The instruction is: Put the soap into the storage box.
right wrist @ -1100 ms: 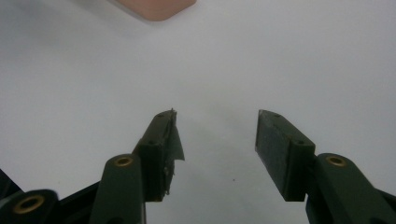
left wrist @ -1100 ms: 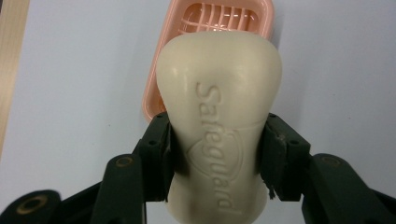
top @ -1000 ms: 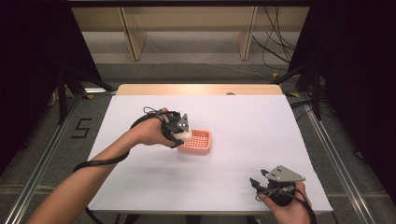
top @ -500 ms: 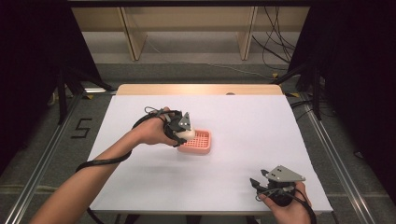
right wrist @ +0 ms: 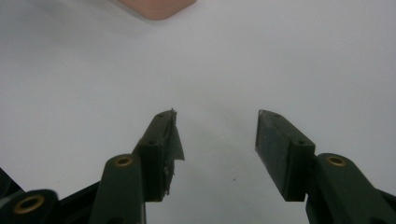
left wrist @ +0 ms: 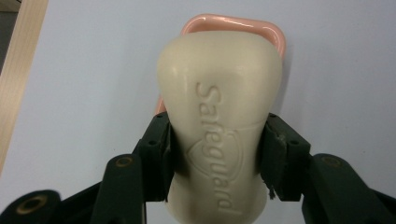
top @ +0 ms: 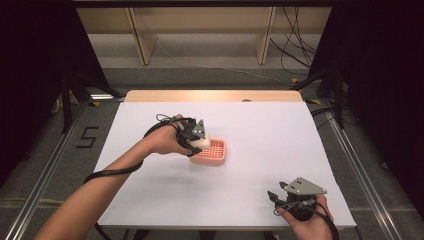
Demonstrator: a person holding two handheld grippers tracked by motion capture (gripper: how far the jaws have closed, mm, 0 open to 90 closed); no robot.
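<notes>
**White desk, soap bar over pink dish**

White desk (top: 250,150) fills the scene, dark floor around it. Left tool (top: 199,141) is clenched on the cream soap bar (left wrist: 219,126); both pads press its narrow waist. Bar hangs over the left end of the pink soap dish (top: 214,153). Can't tell whether the bar touches the dish: in the left gripper view the bar covers nearly all of it, leaving just the far rim (left wrist: 233,23), and from above the hand and tool block the contact zone. Bottom of the bar is cut off at the frame edge.

Right tool (top: 281,199) sits at the near right of the desk, well apart, jaws spread with nothing between them; a dish corner (right wrist: 156,7) is cropped at the top of its view.

Versus the earlier frames: no visible change, both hands and the bar in the same place.
</notes>
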